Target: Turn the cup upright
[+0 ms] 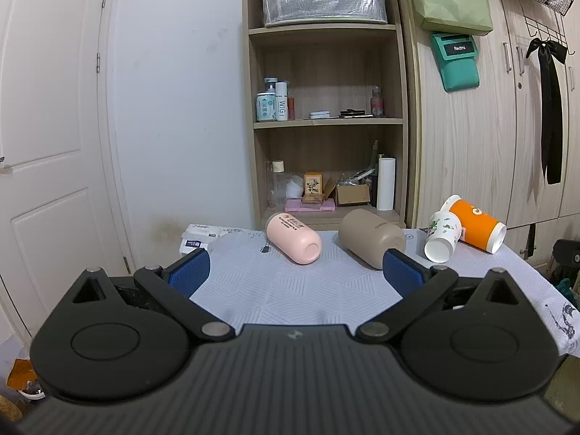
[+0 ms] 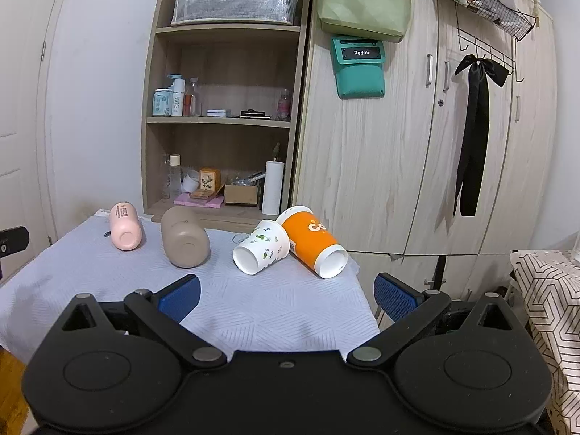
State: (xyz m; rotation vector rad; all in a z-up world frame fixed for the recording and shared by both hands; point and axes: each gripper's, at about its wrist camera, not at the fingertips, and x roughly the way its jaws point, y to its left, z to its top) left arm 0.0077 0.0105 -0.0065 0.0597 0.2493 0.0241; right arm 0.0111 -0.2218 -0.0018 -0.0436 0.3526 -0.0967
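— Four cups lie on their sides on the bench (image 2: 90, 275) under its pale patterned cloth: a pink rounded plastic cup (image 1: 293, 239), a taupe rounded plastic cup (image 1: 371, 241), a white paper cup with green leaf print (image 2: 261, 247) and an orange paper cup (image 2: 312, 242). None is upright yet.

— And the grippers?

— Left gripper (image 1: 295, 272) and right gripper (image 2: 286, 295) both hang short of the cups, jaws spread wide, holding nothing.

— What could go wrong?

— The white and orange cups touch, so grabbing one probably nudges the other, and the orange one lies near the bench edge; it could roll off. Thin paper walls may crush under a hard squeeze. The two rounded cups look smooth, so they might roll away or slip while being turned.
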